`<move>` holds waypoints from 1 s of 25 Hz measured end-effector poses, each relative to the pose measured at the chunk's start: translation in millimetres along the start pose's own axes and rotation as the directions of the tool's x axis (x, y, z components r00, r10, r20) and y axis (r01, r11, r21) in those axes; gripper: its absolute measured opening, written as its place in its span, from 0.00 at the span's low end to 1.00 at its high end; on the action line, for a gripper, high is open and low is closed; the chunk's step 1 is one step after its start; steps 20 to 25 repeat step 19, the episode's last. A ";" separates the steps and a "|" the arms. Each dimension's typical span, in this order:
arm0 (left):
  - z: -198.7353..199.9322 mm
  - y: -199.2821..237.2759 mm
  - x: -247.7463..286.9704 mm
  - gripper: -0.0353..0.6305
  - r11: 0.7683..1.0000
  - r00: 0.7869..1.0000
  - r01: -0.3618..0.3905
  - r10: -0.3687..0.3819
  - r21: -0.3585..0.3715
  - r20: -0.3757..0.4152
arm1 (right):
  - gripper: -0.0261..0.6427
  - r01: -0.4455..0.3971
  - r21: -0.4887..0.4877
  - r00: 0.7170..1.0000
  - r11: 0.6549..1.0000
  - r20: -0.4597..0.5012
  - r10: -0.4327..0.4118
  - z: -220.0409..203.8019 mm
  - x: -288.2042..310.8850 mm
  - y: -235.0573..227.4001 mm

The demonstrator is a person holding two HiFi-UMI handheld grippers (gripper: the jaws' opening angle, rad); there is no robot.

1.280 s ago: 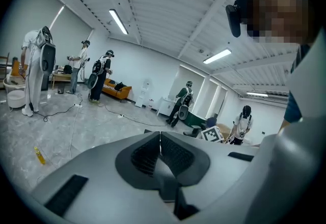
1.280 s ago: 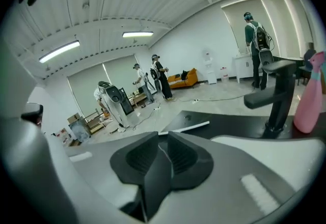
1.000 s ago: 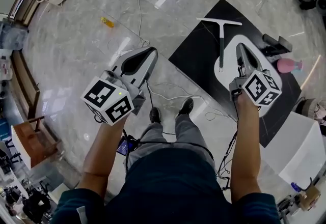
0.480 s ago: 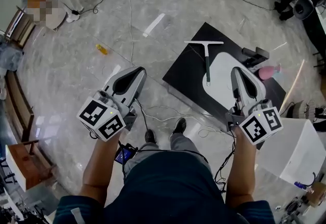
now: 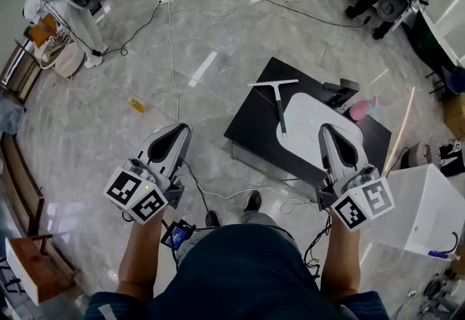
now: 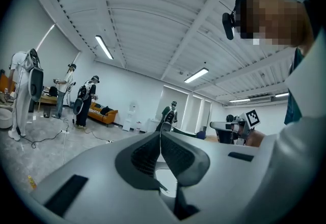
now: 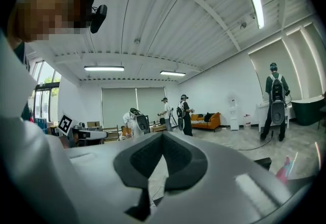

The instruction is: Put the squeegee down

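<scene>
Now, squeegee (image 5: 279, 103) flat on the black mat (image 5: 251, 124), left gripper (image 5: 181, 130) closed tight and empty, right gripper (image 5: 325, 130) closed tight and empty, both away from it.

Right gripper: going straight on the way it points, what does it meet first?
Nothing near. The right gripper, shut and empty, points level across the room, passing above the squeegee on the mat. The way looks free as far as distant people; depth is unclear.

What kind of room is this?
Probably a big indoor workroom or lab for recording: cables trail over the shiny stone floor, other people wear backpack rigs, and an orange sofa stands by the wall.
</scene>
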State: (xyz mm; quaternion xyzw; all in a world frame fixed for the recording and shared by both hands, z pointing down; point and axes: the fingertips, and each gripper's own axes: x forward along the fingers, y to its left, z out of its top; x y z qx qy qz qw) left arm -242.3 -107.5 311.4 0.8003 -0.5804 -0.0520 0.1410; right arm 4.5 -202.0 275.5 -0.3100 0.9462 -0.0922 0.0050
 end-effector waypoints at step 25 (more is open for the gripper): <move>-5.9 -3.7 -28.2 0.07 1.000 1.000 0.017 -0.017 -0.004 -0.009 | 0.05 0.048 0.017 0.999 0.999 -0.001 -0.048 -5.1 -26.7 16.6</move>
